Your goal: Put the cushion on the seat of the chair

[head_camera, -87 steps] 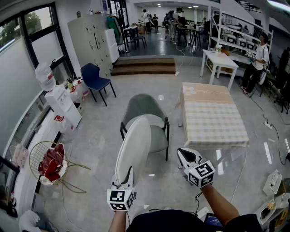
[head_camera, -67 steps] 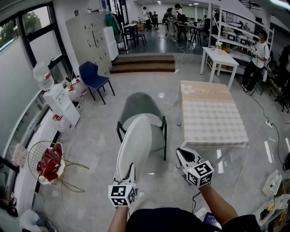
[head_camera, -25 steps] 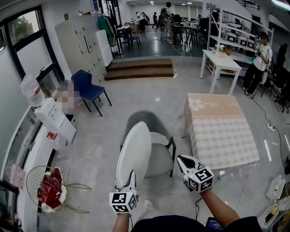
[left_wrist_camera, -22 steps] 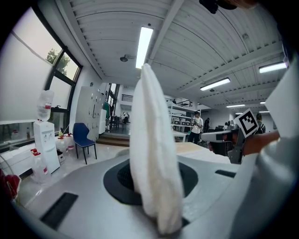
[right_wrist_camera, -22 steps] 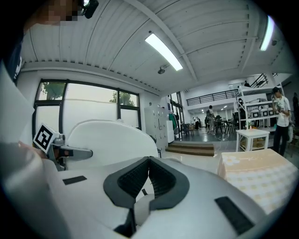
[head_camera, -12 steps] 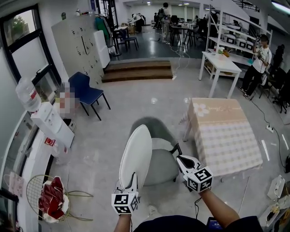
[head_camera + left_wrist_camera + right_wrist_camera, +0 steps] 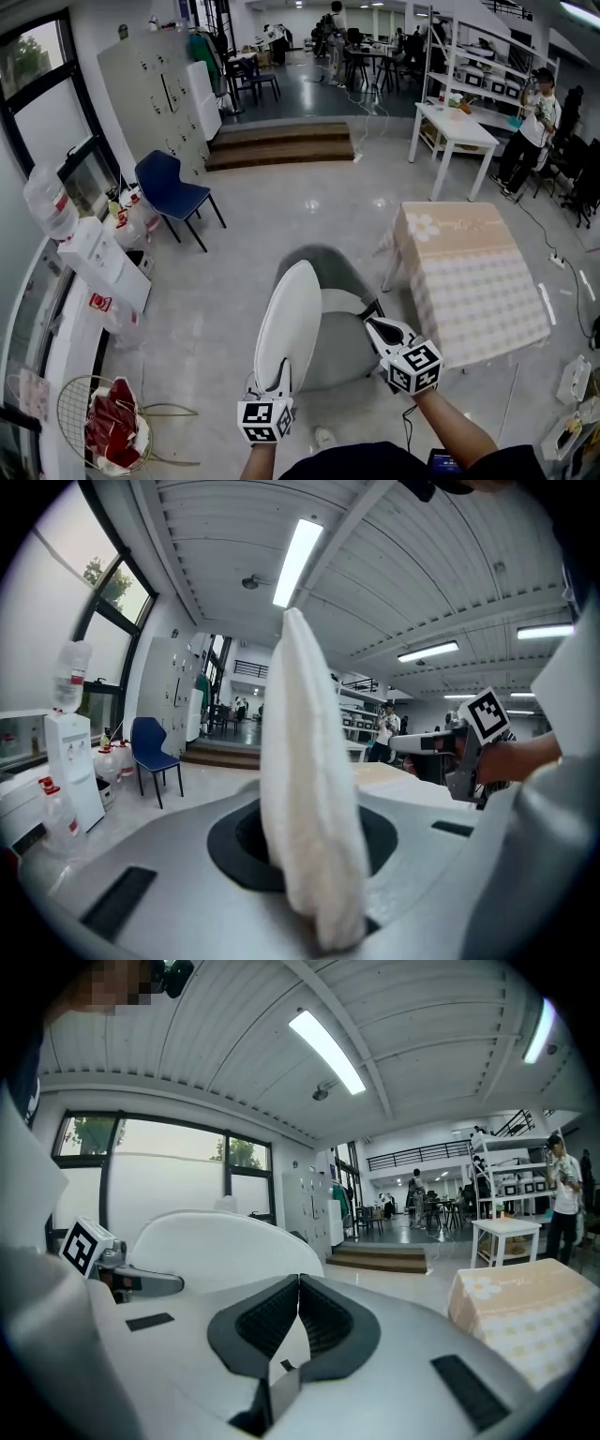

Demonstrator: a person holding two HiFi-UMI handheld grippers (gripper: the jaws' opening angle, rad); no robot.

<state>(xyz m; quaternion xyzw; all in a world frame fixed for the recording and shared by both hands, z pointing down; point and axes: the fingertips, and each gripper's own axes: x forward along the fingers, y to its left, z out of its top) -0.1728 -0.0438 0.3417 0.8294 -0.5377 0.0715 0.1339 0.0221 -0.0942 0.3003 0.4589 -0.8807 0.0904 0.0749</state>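
A white oval cushion [image 7: 288, 323] stands upright on its edge, and my left gripper [image 7: 273, 377] is shut on its lower rim. In the left gripper view the cushion [image 7: 307, 817] shows edge-on, pinched between the jaws. Just behind and to the right of it in the head view is the grey armchair [image 7: 339, 330]; the cushion hides part of its seat. My right gripper [image 7: 374, 324] hovers over the chair's right arm, shut with nothing in it. In the right gripper view its pads [image 7: 281, 1314] meet, and the cushion [image 7: 220, 1241] is at the left.
A low table [image 7: 471, 272] under a checked cloth stands right of the chair. A blue chair [image 7: 169, 190] and water bottles are at the far left, a wire basket [image 7: 108, 433] with red cloth at the near left. A person [image 7: 530, 127] stands by a white desk far right.
Both grippers and the upright cushion have come closer to the grey chair, which now lies lower and nearer in the head view. Neither grip has changed.
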